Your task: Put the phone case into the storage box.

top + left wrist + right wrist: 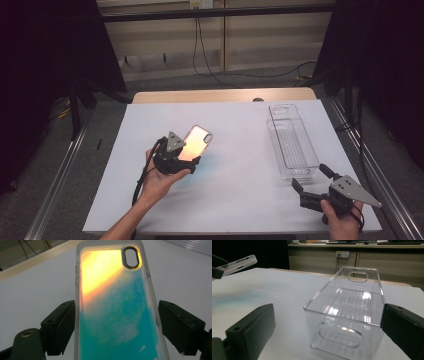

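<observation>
2 jaws flank phone case [117, 307], grip unclear.

Between the jaws of the black left claw [116, 327], the flat iridescent phone case with a frosted clear rim [115, 305] glows yellow and orange at its far end and turns teal with pale cloudy patches toward the claw. Its oval camera cut-out is ringed in dark metal. Ahead of the black right claw [328, 332], the long clear plastic bin with ribbed floor [347, 312] is colourless with white glints. The desk [240, 150] beneath both claws is plain white, with a faint teal sheen beside the left claw.
</observation>
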Demonstrator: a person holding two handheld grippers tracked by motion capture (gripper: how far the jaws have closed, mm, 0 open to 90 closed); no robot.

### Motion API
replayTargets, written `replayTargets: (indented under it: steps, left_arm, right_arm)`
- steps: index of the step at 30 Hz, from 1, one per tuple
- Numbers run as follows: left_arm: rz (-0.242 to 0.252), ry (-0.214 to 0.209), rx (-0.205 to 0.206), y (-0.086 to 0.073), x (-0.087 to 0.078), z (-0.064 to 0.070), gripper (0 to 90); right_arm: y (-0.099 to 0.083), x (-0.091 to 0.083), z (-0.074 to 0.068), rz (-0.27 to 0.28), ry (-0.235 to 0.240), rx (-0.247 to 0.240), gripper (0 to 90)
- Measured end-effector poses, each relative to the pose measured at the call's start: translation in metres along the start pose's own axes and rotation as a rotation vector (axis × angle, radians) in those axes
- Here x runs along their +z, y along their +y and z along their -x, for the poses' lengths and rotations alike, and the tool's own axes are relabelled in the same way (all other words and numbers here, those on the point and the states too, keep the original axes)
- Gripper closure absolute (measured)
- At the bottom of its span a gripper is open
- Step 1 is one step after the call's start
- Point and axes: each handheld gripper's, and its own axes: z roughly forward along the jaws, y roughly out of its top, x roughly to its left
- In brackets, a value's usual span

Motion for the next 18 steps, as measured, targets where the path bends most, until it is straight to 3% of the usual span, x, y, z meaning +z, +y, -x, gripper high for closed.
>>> replayTargets:
  steps: [7, 16, 18]
  left_arm:
    - [0.011, 0.003, 0.034, -0.005, -0.005, 0.009, 17.1]
    - [0.01, 0.004, 0.039, -0.006, 0.003, 0.017, 17.1]
    - [0.01, 0.004, 0.048, -0.006, 0.005, 0.019, 17.1]
  right_arm:
    - [0.007, 0.003, -0.016, -0.007, 0.013, 0.002, 0.0]
    - [0.022, 0.02, -0.032, -0.039, 0.076, -0.032, 0.1]
    - [0.024, 0.025, -0.034, -0.06, 0.11, -0.033, 1.2]
